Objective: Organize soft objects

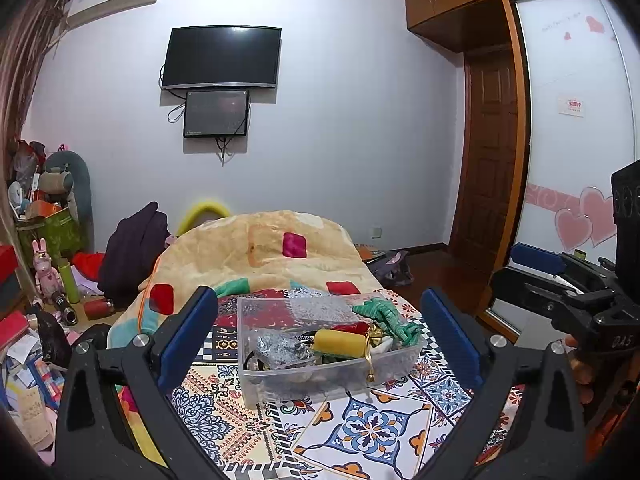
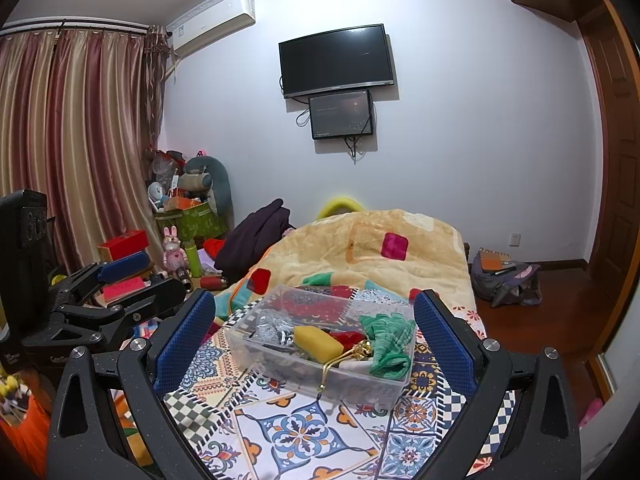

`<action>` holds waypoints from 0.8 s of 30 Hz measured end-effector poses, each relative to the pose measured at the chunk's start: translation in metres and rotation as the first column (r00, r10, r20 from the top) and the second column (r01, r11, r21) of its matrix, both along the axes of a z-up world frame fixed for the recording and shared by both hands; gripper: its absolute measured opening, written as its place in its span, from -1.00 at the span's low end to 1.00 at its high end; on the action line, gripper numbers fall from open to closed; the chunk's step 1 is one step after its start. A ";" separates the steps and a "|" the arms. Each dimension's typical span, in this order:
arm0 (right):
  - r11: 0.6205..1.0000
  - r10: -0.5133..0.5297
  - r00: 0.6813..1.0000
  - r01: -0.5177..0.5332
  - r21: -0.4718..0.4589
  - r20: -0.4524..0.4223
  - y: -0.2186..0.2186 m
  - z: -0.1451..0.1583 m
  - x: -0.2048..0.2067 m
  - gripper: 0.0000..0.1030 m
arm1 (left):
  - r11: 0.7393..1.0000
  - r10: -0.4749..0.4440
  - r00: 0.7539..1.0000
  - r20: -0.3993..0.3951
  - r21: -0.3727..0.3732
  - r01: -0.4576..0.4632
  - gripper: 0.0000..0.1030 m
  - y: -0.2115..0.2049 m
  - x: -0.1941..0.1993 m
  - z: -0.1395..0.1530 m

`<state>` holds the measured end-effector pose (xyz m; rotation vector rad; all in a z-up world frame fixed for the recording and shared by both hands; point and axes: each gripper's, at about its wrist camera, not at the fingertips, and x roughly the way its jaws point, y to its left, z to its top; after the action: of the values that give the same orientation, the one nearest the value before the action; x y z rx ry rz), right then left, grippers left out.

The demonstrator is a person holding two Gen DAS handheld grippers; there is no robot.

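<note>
Both hand-held grippers wide open, empty.

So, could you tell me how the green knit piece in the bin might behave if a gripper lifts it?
The green knit looks floppy, so it would likely sag and dangle. One end drapes over the bin rim, so it may drag or snag there. It is probably light, unlikely to slip from the pads.

This is a bedroom in a home. A bed with a thick quilt fills the middle, a television hangs on the wall, striped curtains cover the window, an air conditioner sits above, and a wooden wardrobe stands beside the door.
</note>
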<state>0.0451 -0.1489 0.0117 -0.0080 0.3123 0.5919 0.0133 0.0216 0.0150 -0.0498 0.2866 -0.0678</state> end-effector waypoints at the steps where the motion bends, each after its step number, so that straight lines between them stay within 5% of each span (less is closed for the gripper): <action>1: 1.000 0.000 1.000 0.000 0.000 0.000 0.000 0.000 0.000 0.94 | 1.000 -0.001 1.000 0.000 -0.001 0.001 1.00 0.000 0.000 0.000; 24: 1.000 0.001 1.000 -0.001 -0.009 -0.009 0.006 0.002 -0.003 1.00 | 1.000 -0.008 1.000 -0.015 -0.023 0.007 1.00 0.002 -0.003 0.001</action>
<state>0.0419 -0.1430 0.0134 -0.0137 0.3239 0.5913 0.0100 0.0240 0.0159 -0.0726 0.3015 -0.0781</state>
